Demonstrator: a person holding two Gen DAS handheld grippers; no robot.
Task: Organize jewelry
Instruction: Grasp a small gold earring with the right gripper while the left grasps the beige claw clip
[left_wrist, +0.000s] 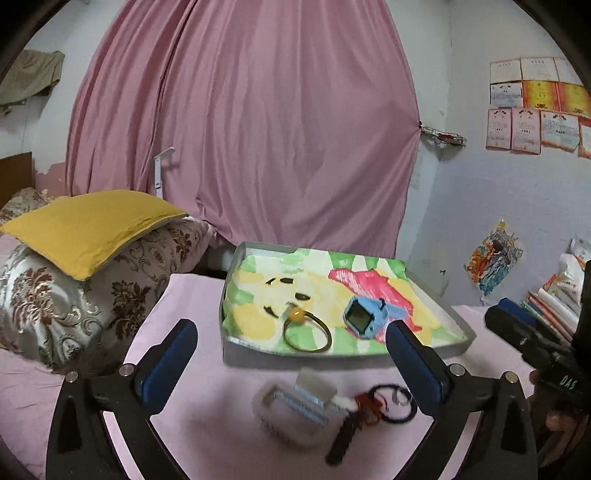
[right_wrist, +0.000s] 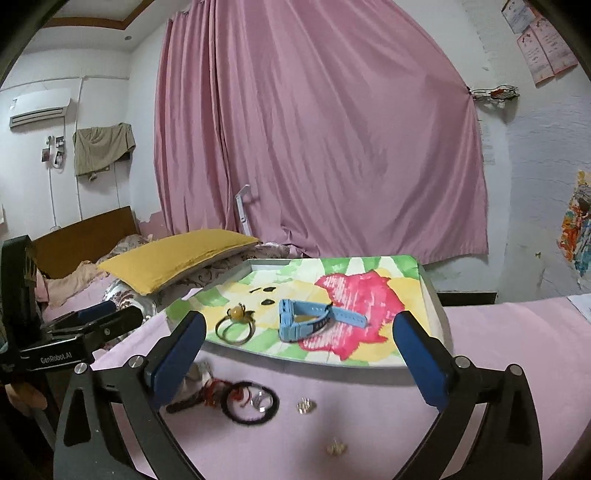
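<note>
A grey tray (left_wrist: 458, 345) (right_wrist: 437, 317) lined with a colourful drawing sits on the pink table. In it lie a blue watch (left_wrist: 364, 317) (right_wrist: 306, 319) and a bangle with an amber bead (left_wrist: 306, 334) (right_wrist: 236, 325). In front of the tray lie a black hair tie (left_wrist: 393, 402) (right_wrist: 251, 402), red cord, a clear plastic box (left_wrist: 291, 411) and small rings (right_wrist: 306, 405) (right_wrist: 336, 448). My left gripper (left_wrist: 291, 354) is open above the loose items. My right gripper (right_wrist: 299, 349) is open over the tray's front edge.
A yellow pillow (left_wrist: 92, 229) (right_wrist: 177, 258) and patterned bedding (left_wrist: 74, 295) lie to the left. A pink curtain (left_wrist: 240, 129) hangs behind. Books (left_wrist: 554, 299) are stacked at the right. The other gripper shows at each view's side (left_wrist: 535, 339) (right_wrist: 74, 332).
</note>
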